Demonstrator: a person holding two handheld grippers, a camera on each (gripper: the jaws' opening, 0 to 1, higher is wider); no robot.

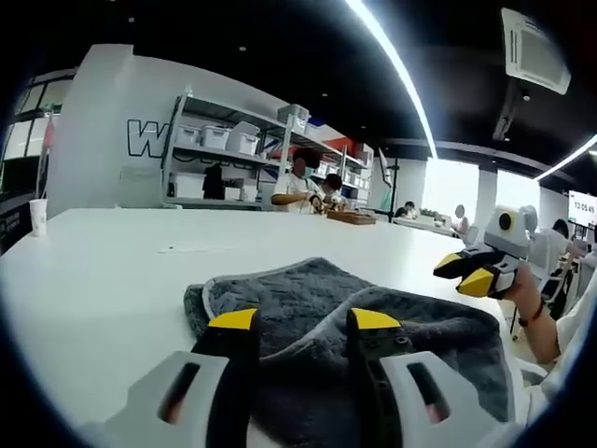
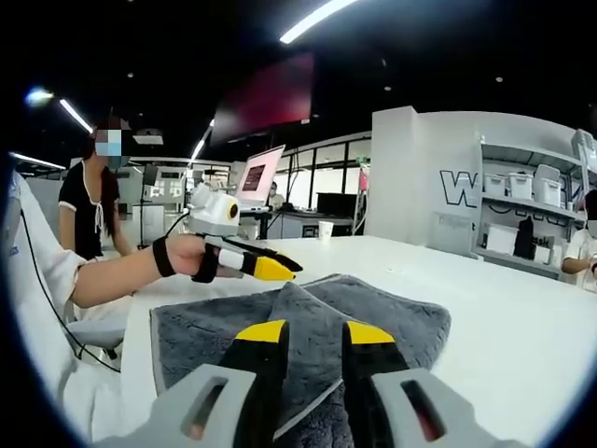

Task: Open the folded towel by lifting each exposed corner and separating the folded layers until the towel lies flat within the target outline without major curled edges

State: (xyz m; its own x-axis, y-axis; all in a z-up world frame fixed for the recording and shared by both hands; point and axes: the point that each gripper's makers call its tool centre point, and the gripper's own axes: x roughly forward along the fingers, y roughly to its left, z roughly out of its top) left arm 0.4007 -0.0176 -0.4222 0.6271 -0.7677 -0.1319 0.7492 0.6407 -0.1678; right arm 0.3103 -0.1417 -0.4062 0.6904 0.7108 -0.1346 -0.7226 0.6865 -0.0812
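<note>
Though towel (image 1: 373, 336) shared; cup (image 1: 38, 217) leftward

Large white table (image 1: 103, 280), bare top, runs far back toward a white wall (image 1: 103, 121) with big dark outlined lettering (image 1: 145, 138). Against that wall, right of the lettering: metal shelving (image 1: 219, 154) holding pale storage bins (image 1: 216, 136). Paper cup (image 1: 38, 217) at the table's far left edge. Ceiling dark; a long light strip (image 1: 396, 70) crosses it above the shelving, and a ceiling air-conditioning unit (image 1: 534, 51) is set to the right of the strip. Bright windows (image 1: 452, 191) well right of the shelving. People seated at a farther table just right of the shelving.

Right gripper view: same wall and lettering (image 2: 457, 187), glass partitions (image 2: 326, 173) left of it, a lit monitor (image 2: 259, 175) further left, a dark red ceiling panel (image 2: 266, 98) above the monitor.
</note>
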